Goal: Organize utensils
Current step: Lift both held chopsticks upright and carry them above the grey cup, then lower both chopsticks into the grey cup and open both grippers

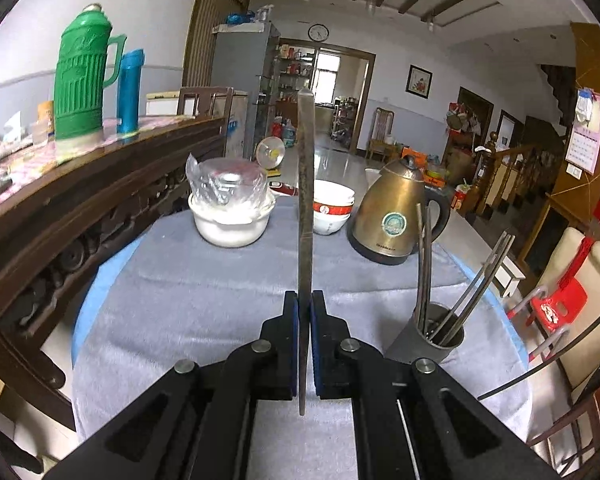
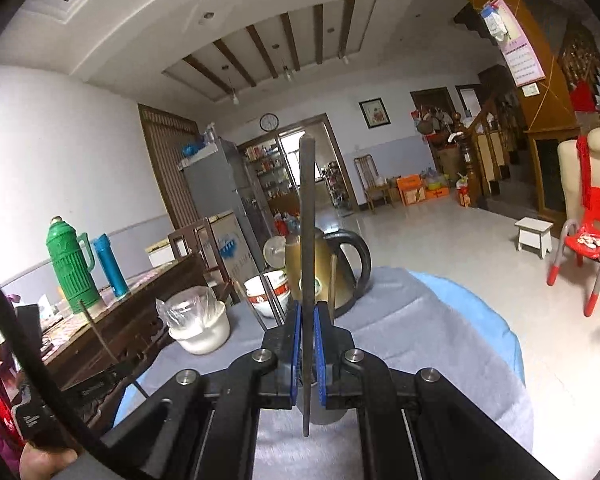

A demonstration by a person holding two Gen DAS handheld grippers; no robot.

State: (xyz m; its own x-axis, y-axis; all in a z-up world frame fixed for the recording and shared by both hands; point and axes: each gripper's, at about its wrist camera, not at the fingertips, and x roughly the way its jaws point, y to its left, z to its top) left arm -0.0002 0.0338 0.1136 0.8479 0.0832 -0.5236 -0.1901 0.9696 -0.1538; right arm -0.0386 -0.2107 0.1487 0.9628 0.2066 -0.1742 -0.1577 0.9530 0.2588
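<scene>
I'm holding a chopstick (image 1: 305, 208) clamped in L gripper (image 1: 304, 340), another chopstick (image 2: 308, 264) in R gripper (image 2: 308, 356); next, dropping both into holder (image 1: 428, 340) w/ others, ahead-right of L.

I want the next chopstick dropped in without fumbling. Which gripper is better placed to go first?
Right, probably: the right gripper holds its chopstick seemingly just above the holder. The left gripper sees the holder off to its right.

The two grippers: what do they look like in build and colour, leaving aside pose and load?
Both the left gripper and the right gripper are matte black linkages joined by round silver pivot pins, ending in blocky black jaws lined with blue pads. A black cable curves past the right one's left side. No lettering is visible on either.
</scene>
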